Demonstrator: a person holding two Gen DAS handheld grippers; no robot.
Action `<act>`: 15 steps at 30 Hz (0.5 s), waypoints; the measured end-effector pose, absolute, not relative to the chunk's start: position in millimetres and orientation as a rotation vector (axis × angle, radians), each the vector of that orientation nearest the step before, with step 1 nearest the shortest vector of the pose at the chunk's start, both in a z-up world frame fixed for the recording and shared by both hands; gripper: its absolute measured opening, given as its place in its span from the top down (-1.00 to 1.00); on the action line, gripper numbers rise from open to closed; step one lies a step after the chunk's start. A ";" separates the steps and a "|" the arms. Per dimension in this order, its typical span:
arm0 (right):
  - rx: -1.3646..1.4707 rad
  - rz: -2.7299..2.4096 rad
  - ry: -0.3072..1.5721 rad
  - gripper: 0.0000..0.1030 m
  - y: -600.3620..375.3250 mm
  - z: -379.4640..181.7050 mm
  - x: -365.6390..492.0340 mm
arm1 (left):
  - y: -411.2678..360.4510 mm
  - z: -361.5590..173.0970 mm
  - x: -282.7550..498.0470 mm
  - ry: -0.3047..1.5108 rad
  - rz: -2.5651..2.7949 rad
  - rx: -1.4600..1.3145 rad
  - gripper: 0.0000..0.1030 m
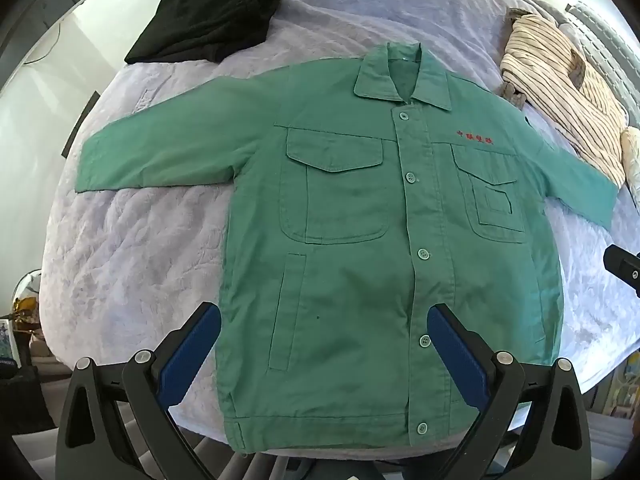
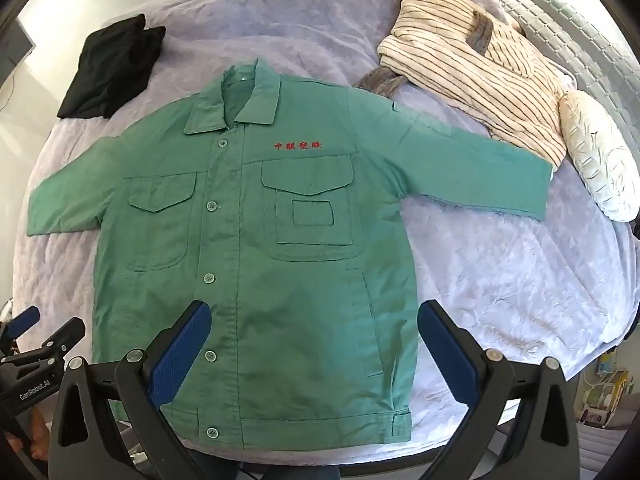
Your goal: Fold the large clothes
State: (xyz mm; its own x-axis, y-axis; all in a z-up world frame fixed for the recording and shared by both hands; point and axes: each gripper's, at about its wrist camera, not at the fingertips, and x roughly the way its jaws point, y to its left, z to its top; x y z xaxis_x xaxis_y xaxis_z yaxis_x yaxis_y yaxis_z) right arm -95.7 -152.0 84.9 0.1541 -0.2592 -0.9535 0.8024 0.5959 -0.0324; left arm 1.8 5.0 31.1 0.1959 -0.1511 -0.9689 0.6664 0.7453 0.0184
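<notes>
Jacket: I see the green work jacket spread flat and face up on the lavender bedspread, buttoned, with both sleeves stretched out sideways.
Long axis: I read it running from the hem, nearest my grippers, away to the collar; the button placket marks that line.
Direction from grippers: the jacket lies below and ahead of both; its hem sits at the near edge of the bed.
Left gripper: jaws wide apart, nothing between them, hanging above the lower left front panel, its right pad over the placket.
Right gripper: jaws likewise spread and empty, above the lower right panel, its right pad past the jacket's side seam.
Nearer hand: I judge each about equally close to the hem; the left sleeve belongs to the left hand, the right sleeve to the right.
Pose: both point steeply downward, tilted slightly toward the collar.
Next move, my judgement: descend to cloth and pinch it; no fold has begun.
Surroundings: folded black garment beyond the left sleeve; striped robe and white pillow beyond the right.
</notes>
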 end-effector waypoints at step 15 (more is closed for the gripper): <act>0.555 -0.829 1.179 -0.99 -150.1 84.1 -97.0 | 4.4 31.2 2.8 1.245 -0.601 0.498 -1.00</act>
State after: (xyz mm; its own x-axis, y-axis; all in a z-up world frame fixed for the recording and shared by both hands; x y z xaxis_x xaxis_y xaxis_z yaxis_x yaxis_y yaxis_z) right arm -97.0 -150.1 84.1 0.1523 -0.2697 -0.9508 0.8037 0.5937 -0.0397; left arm 2.8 4.4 31.2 0.2048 -0.1489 -0.9674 0.6646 0.7467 0.0257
